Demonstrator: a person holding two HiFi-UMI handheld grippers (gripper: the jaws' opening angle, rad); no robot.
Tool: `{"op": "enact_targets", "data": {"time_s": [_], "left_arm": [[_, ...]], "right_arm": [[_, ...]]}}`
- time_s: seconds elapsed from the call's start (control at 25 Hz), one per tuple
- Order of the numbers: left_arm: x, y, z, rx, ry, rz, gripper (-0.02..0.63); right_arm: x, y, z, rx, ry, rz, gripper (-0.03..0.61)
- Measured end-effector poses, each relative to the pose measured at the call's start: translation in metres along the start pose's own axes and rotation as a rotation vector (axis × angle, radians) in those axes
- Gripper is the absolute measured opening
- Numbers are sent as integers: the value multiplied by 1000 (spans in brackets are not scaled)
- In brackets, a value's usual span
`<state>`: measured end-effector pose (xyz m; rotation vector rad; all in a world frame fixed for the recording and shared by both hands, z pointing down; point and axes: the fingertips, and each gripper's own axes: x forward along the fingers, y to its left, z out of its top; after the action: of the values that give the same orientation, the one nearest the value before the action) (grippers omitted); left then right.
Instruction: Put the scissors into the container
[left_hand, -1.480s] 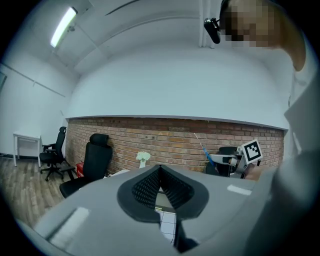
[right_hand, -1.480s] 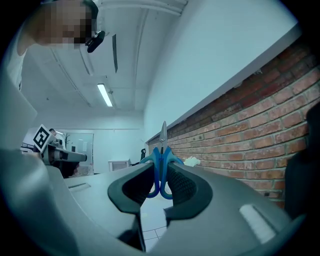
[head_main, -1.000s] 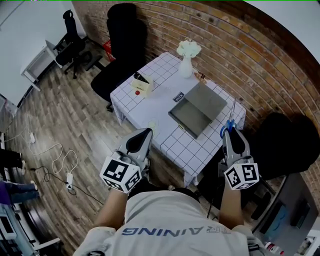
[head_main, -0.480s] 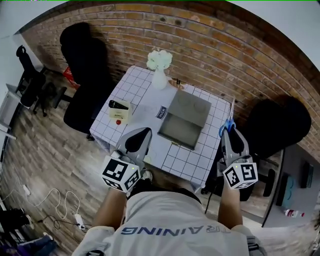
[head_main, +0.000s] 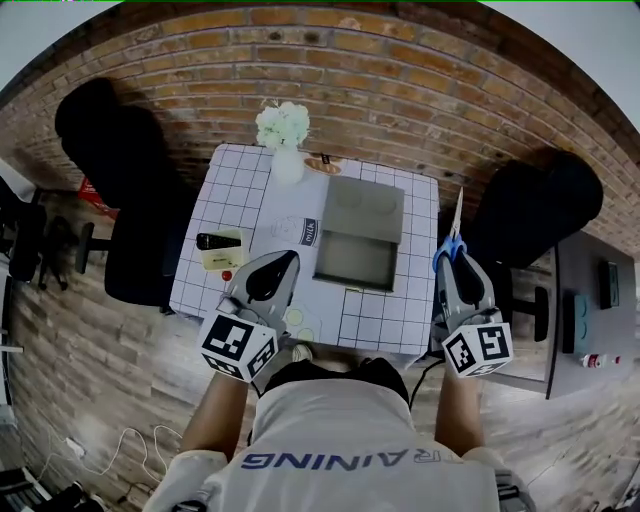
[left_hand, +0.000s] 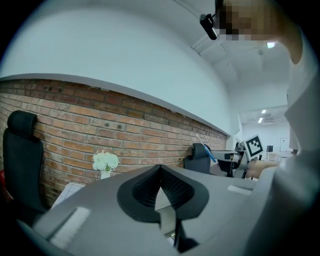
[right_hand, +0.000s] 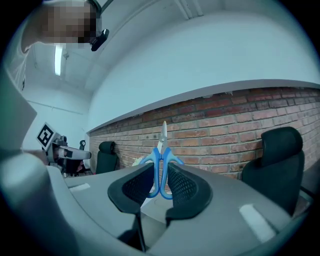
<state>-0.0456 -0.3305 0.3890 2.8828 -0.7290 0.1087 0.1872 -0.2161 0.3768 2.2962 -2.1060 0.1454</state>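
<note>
1. The scissors (head_main: 452, 236) are up in the air, not yet in the container (head_main: 355, 261). They hang by the worktop's right edge, beside the box rather than over it.
2. The jaws of my right gripper (head_main: 455, 266) pinch the blue handle loops, so the blades stick out ahead. I judge this lets them go in tip first.
3. My left gripper (head_main: 272, 279) hovers over the near edge of the worktop (head_main: 395, 312). Its jaws are pressed together at the tips on nothing, parked clear of the carry.
4. The container is open and grey, lying mid-worktop with a bare interior, so I see an easy drop.
5. The worktop wears a white checked cloth. A vase of white flowers (head_main: 283, 136) stands at the far edge, and a small box (head_main: 222, 252) lies to the left.
6. Black chairs (head_main: 128, 190) flank the worktop, a brick wall (head_main: 400, 80) stands behind it, and the wooden floor (head_main: 80, 370) lies below.
</note>
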Motion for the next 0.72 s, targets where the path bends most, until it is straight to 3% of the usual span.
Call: {"op": "enact_targets", "data": {"time_s": [0.16, 0.36, 0.72], "left_arm": [[12, 7, -4, -19, 6, 0, 0], [19, 6, -7, -29, 8, 44, 0], [17, 4, -17, -70, 30, 155, 0]], "right_arm": [[10, -5, -1, -7, 4, -6, 104], [31, -9, -13, -33, 45, 51, 104], [86, -5, -69, -30, 145, 164, 104]]}}
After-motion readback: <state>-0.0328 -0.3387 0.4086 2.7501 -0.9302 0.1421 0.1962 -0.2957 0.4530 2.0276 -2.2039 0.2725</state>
